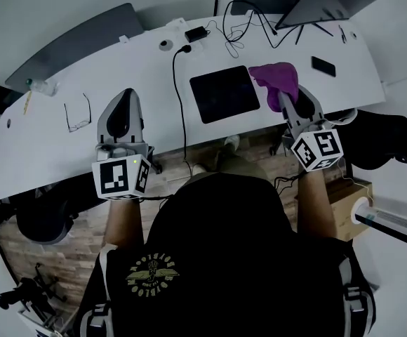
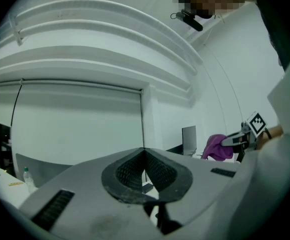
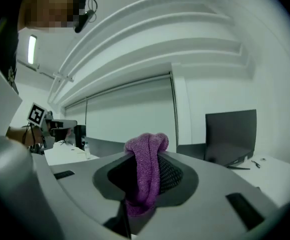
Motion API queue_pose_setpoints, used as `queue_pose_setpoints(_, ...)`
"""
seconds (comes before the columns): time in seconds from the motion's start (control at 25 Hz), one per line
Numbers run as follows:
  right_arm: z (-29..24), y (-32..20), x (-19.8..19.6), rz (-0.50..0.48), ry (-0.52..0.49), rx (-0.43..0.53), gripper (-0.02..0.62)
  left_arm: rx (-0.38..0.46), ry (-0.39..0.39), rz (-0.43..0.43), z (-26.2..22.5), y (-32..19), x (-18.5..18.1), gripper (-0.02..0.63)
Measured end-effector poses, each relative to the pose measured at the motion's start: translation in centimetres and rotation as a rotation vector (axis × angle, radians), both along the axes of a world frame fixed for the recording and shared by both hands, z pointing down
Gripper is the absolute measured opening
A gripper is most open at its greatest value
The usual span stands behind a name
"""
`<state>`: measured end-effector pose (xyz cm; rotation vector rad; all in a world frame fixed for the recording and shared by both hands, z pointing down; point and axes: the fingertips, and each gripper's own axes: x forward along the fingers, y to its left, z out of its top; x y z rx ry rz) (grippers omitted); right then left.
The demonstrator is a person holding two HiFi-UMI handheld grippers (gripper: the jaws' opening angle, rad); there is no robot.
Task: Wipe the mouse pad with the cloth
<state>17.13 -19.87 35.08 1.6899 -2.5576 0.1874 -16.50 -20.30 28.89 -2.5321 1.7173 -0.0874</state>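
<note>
The right gripper [image 3: 144, 181] is pinching a fold of the purple cloth [image 3: 146, 154] between its fingers [image 3: 174, 176], holding it just beside the black mouse pad [image 1: 224, 93] on the white surface [image 1: 147, 83]. The left gripper [image 2: 145, 170] is hovering well to the left, its fingers pressing together on nothing. Soft, light and limp, the cloth is probably asking for a bunched hold like this one, so that it is not dragging loose while wiping.

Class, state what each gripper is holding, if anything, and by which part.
The right gripper pinches the purple cloth by a bunched fold, which pokes out past the jaws. The left gripper is shut on nothing.
</note>
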Motion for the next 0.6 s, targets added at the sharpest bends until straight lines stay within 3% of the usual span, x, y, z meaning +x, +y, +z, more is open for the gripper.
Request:
queue_pose_setpoints(0.36, -8.3, 2.6, 0.2, -0.043, 0.121, 0.140, 0.092, 0.017, -0.017, 0.018, -1.6, 1.1, 3.7, 0.002)
queue_pose_setpoints(0.6, -9.6, 1.9, 2.6, -0.098, 0.103, 0.165, 0.092, 0.001, -0.023, -0.013, -1.7, 0.4, 7.1, 0.002)
